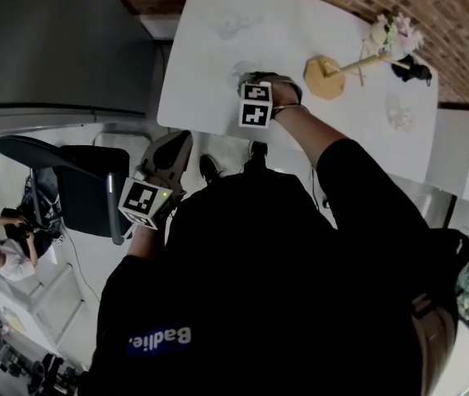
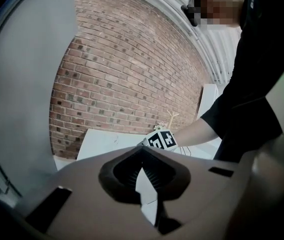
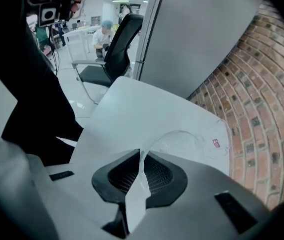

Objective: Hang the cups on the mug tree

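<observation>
Clear glass cup [image 3: 177,133] stands on the white tabletop [image 1: 292,19]. The right gripper [image 3: 141,158] is clamped on its thin wall, with the jaws almost together and the rim arching out from between them. In the head view the wooden mug tree [image 1: 325,77] stands near this cup, to its right. A second cup [image 1: 232,25] sits farther back and a third cup [image 1: 399,114] nearer the right edge. The left gripper [image 2: 142,170] hangs off the tabletop, its jaws together and empty.
</observation>
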### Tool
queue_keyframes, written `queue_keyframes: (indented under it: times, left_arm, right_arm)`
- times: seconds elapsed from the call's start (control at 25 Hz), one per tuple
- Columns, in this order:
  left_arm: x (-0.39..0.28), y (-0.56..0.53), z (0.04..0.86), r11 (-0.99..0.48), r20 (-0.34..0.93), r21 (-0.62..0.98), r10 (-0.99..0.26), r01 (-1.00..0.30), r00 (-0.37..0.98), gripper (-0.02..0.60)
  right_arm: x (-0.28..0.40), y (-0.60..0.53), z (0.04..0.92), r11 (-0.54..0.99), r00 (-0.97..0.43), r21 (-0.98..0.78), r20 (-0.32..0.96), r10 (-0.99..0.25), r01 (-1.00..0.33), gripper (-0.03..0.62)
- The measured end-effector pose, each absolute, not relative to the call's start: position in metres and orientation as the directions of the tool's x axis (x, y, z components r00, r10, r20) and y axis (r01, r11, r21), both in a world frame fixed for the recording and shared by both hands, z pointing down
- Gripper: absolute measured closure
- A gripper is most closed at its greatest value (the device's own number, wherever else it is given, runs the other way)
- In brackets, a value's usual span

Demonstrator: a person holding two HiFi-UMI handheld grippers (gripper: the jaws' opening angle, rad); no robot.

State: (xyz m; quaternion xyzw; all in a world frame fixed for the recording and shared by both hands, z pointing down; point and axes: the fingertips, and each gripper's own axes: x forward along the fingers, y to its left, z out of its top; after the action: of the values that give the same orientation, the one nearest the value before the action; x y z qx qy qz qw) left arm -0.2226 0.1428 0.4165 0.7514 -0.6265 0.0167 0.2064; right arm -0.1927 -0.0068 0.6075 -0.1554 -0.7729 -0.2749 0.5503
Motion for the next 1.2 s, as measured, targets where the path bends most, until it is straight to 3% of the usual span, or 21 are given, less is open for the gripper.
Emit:
queue_keyframes:
  times: [0.4, 0.84, 1.2]
  left_arm:
    - [-0.198, 0.102, 0.406, -0.326, 0.236, 0.244, -0.893, -0.913, 0.382, 0.578]
    - [-0.172, 0.07, 0.399, -0.479, 0.221, 0.229, -0.822, -0.847, 0.525, 0.577]
    - [-0.146, 0.019, 0.406, -0.468, 0.246, 0.207, -0.825, -0.859, 0.508, 0.577]
  right_arm:
    - [-0.155, -0.002, 0.535, 0.928, -0.612, 0.286, 0.786, -0.087, 0.237, 0.546]
    - [-0.109, 0.006, 0.486, 0.989, -0.769, 0.143, 0.628, -0.115, -0.032, 0.545]
    - [-0.082, -0.013, 0.453, 0.998, -0.87, 0.035, 0.488, -0.071, -0.062, 0.545]
